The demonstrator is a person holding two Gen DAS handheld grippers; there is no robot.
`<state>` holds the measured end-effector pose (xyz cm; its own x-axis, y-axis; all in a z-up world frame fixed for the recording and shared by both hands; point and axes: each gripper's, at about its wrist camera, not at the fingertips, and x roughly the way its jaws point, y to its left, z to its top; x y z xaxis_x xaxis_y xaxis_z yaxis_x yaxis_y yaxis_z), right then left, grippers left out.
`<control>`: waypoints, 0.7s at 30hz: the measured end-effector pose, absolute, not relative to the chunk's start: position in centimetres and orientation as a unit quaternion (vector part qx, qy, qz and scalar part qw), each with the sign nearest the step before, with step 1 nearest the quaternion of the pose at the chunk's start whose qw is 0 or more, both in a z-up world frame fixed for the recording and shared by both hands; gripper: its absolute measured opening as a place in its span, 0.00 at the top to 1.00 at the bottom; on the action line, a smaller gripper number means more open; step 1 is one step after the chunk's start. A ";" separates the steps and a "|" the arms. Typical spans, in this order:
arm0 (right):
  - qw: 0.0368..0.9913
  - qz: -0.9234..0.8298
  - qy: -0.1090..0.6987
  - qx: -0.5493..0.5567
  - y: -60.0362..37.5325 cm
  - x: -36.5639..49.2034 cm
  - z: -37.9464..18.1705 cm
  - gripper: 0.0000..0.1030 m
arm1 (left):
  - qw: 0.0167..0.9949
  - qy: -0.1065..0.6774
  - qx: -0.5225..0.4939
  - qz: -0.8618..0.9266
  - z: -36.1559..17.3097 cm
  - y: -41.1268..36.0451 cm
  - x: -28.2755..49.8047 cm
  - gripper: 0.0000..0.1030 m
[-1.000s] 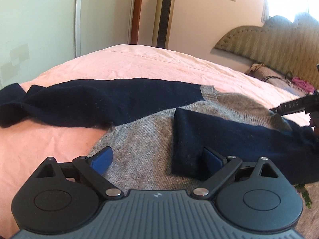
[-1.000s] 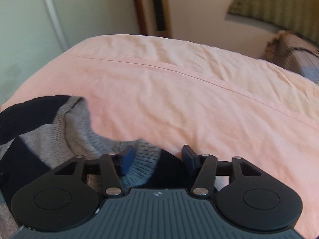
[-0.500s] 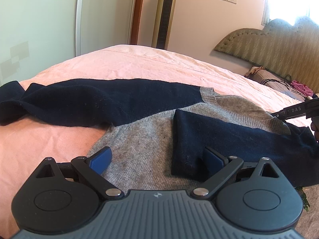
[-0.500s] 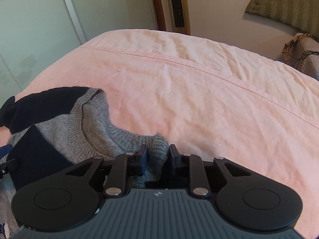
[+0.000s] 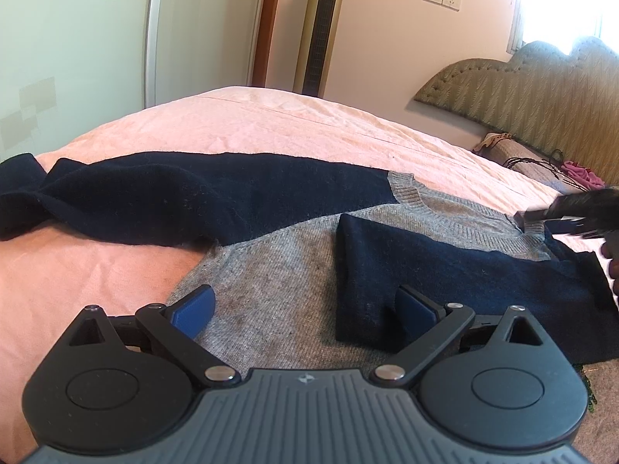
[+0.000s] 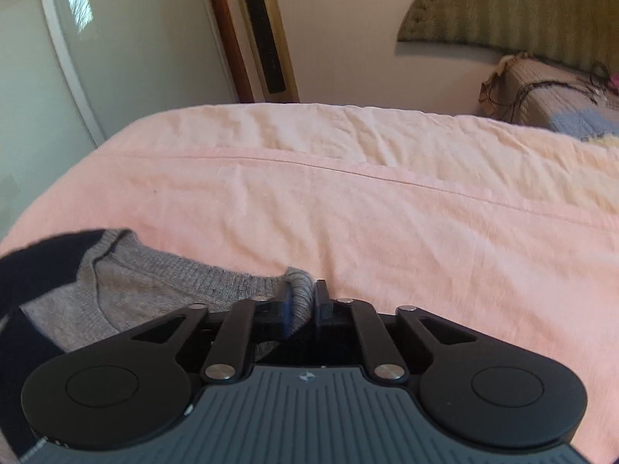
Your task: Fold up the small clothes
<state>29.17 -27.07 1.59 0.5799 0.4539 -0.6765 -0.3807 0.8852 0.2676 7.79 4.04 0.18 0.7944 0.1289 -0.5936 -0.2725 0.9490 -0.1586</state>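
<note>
- Sweater (image 5: 271, 294), grey body with navy sleeves, lies spread flat on the pink bedsheet (image 5: 116, 270); we see it again at lower left in the right wrist view (image 6: 127, 290).
- One navy sleeve (image 5: 174, 201) stretches out to the left across the sheet; the other navy sleeve (image 5: 445, 266) is folded over the grey front.
- Our left gripper (image 5: 305, 307) hovers low over the grey hem area, jaws spread wide, nothing between the blue pads (image 5: 192, 311). The right-hand pad sits at the cuff end of the folded sleeve; contact is hard to judge.
- Our right gripper (image 6: 301, 301) is clenched on the ribbed grey collar (image 6: 301, 290), the knit bunched up between the two pads near the shoulder seam.
- From the left wrist view, the right gripper (image 5: 557, 220) shows at the far right edge, blurred, at the collar's far end.
- Beyond the bed: a gold tower fan (image 5: 321, 27) against the wall, a padded green headboard (image 5: 522, 89), and a brownish folded blanket (image 6: 541, 92) at the head end.
</note>
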 end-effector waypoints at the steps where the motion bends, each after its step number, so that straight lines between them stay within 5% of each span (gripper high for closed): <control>1: 0.895 0.229 0.378 0.067 -27.6 28.4 2.3 0.37 | 0.940 0.302 -0.119 0.107 0.2 4.0 7.8 0.03; 6: 0.881 0.267 0.357 0.159 -29.7 24.3 3.4 0.36 | 0.940 0.302 -0.119 0.107 0.2 4.1 7.8 0.03; 9: 0.888 0.230 0.387 0.091 -29.5 24.0 0.7 0.39 | 0.940 0.302 -0.119 0.107 0.2 4.0 7.8 0.03; 10: 0.905 0.215 0.361 0.073 -30.2 23.6 0.3 0.60 | 0.940 0.302 -0.119 0.107 0.2 4.1 7.8 0.03; 12: 0.898 0.182 0.376 0.138 -32.4 24.5 -0.1 0.84 | 0.940 0.302 -0.119 0.107 0.2 4.1 7.8 0.03; 14: 0.893 0.164 0.390 0.153 -32.7 24.5 0.6 0.82 | 0.940 0.302 -0.119 0.106 0.2 4.0 7.8 0.02; 16: 0.917 0.150 0.355 0.103 -31.0 22.2 2.4 0.61 | 0.940 0.301 -0.120 0.106 0.2 4.0 7.7 0.02; 21: 0.902 0.203 0.380 0.031 -26.7 18.7 1.5 0.36 | 0.940 0.303 -0.119 0.105 0.2 4.0 7.7 0.02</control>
